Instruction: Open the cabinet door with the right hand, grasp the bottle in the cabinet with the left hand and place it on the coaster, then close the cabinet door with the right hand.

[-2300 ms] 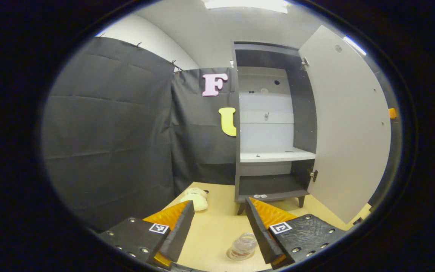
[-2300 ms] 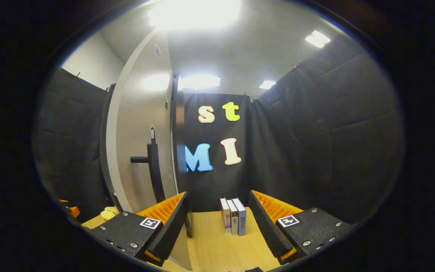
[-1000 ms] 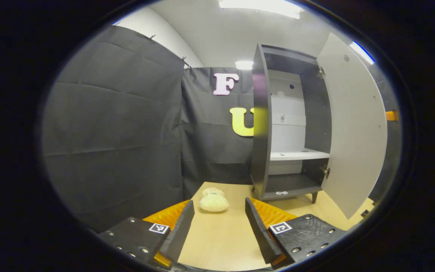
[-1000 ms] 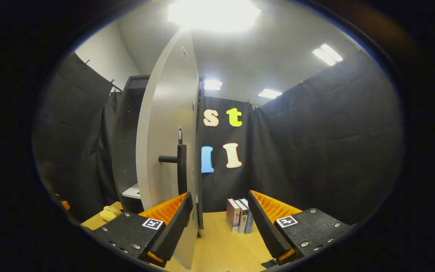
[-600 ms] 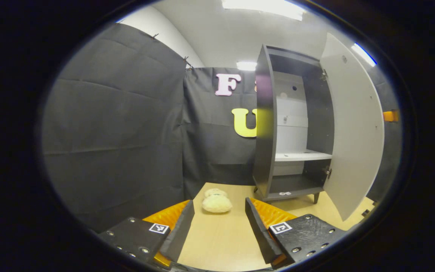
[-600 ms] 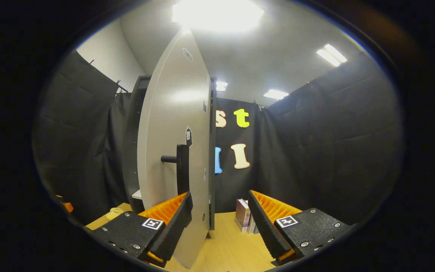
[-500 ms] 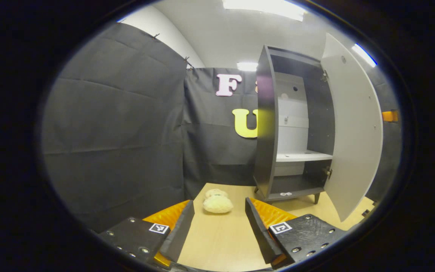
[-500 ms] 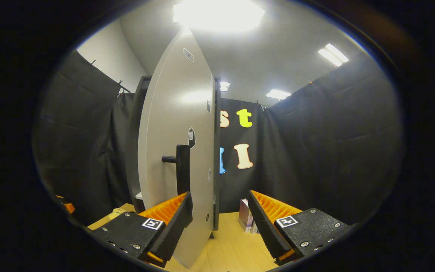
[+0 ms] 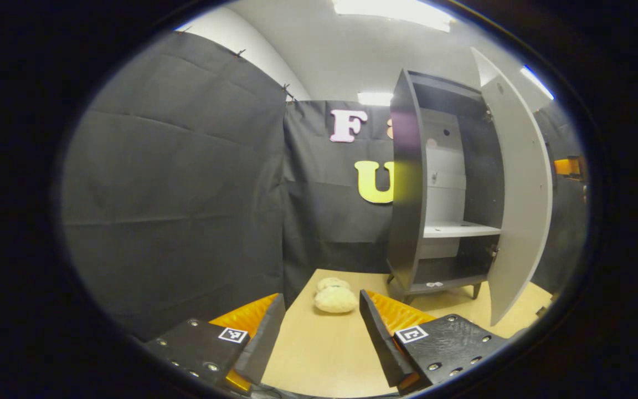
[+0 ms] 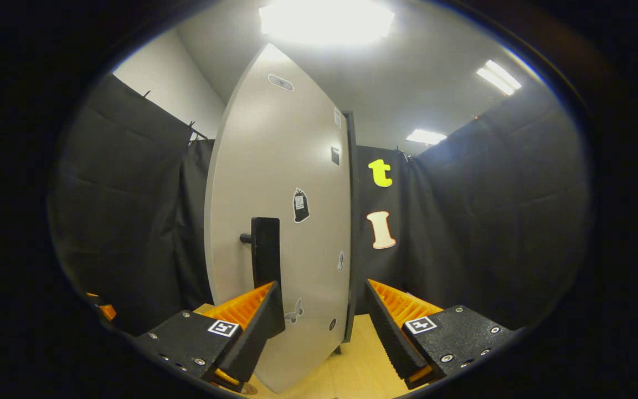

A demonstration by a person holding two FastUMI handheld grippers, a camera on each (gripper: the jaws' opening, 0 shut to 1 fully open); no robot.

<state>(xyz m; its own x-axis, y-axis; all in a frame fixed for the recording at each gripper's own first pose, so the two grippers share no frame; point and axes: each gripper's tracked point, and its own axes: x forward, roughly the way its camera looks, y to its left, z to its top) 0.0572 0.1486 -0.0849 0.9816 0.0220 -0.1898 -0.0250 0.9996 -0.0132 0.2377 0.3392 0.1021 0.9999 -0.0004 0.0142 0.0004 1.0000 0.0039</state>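
In the left gripper view the left gripper (image 9: 319,327) hangs over the pale wooden tabletop (image 9: 319,354) with its jaws spread wide and nothing between them. At about one o'clock from it stands the dark cabinet (image 9: 407,188), seen from its left side, with the cabinet door (image 9: 521,194) partly open at its right. The inside shows here: a white shelf (image 9: 460,229) halfway up with nothing visible on it, and a dark bottom compartment (image 9: 443,271) with a small pale item (image 9: 434,284) at its front edge, too small to identify. Just ahead of the fingers, at twelve o'clock, a cream plush toy (image 9: 334,296) lies on the table, apart from the cabinet's foot.

The right gripper view looks at the door's outer face (image 10: 280,221) instead: light grey, with a few small stickers, and a dark vertical handle (image 10: 265,249) standing off it. The right gripper (image 10: 323,321) sits low in front of the door, jaws apart, not clamped on anything; its left finger (image 10: 252,321) lies just below the handle, at about eleven o'clock from the gap. Whether it touches the door cannot be told.

The bottle and the coaster cannot be placed from these two views.
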